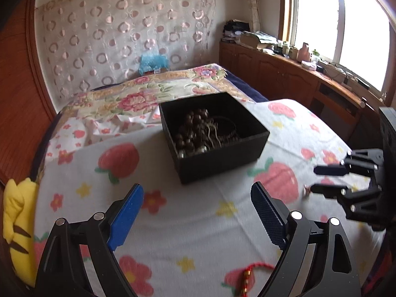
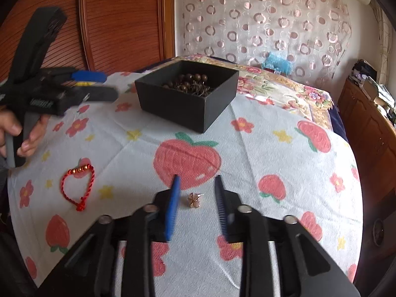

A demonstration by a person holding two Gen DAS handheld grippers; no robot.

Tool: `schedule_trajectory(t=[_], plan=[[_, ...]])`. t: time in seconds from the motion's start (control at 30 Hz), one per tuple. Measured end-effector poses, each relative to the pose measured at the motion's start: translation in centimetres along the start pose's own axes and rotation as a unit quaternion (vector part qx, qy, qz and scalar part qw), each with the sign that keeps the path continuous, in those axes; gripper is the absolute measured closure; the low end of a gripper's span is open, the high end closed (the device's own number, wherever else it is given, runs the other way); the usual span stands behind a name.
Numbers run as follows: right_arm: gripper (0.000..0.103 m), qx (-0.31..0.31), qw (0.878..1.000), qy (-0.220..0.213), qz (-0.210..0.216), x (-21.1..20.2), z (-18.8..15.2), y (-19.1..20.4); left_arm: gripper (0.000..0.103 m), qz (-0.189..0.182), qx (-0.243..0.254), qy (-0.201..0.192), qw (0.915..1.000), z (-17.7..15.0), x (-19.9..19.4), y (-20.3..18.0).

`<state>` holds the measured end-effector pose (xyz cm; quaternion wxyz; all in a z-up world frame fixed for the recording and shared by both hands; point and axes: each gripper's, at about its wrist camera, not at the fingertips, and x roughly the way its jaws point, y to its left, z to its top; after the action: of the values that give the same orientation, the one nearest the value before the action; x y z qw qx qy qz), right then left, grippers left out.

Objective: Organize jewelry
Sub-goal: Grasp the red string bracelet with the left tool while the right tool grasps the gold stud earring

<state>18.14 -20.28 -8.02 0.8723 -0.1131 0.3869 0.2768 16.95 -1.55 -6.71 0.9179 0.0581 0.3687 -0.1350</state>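
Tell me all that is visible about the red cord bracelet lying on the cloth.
The red cord bracelet is a thin twisted red string forming a loose, roughly heart-shaped loop. A short row of small gold-coloured beads sits on its far side, and a knot closes its near end. It lies flat on the fruit-printed cloth, left of the right gripper and apart from the black box. Nothing grips or touches it.

Strawberry-and-flower print blanket (image 2: 247, 148) spread over bed. Floral quilt (image 1: 138, 94) behind it. Yellow plush (image 1: 18, 222) at bed's left edge. Blue fluffy thing (image 1: 153, 63) by circle-patterned curtain (image 1: 111, 24). Wooden cabinets (image 1: 284, 74) under bright window (image 1: 319, 17), top cluttered. Reddish wood panel (image 2: 118, 24) beside curtain.
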Motion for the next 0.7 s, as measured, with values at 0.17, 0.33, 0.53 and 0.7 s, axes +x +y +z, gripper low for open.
schedule_trajectory(t=[0.17, 0.33, 0.53, 0.7], plan=[[0.070, -0.006, 1.000, 0.023, 0.000, 0.8, -0.3, 0.3, 0.018, -0.008, 0.006, 0.023, 0.9997, -2.5, -0.5, -0.3], [0.070, -0.010, 0.999, 0.040, -0.007, 1.4, -0.6, 0.5, 0.018, -0.022, 0.005, 0.040, 0.9989, -4.4, -1.0, -0.9], [0.094, -0.012, 0.999, 0.043, -0.009, 1.5, -0.6, 0.6, 0.030, -0.035, 0.018, 0.049, 0.9981, -6.1, -1.8, -2.3], [0.094, 0.005, 0.999, 0.025, -0.020, 0.7, -0.4, 0.4, 0.052, -0.041, 0.025, 0.052, 0.9975, -6.9, -2.0, -3.3]])
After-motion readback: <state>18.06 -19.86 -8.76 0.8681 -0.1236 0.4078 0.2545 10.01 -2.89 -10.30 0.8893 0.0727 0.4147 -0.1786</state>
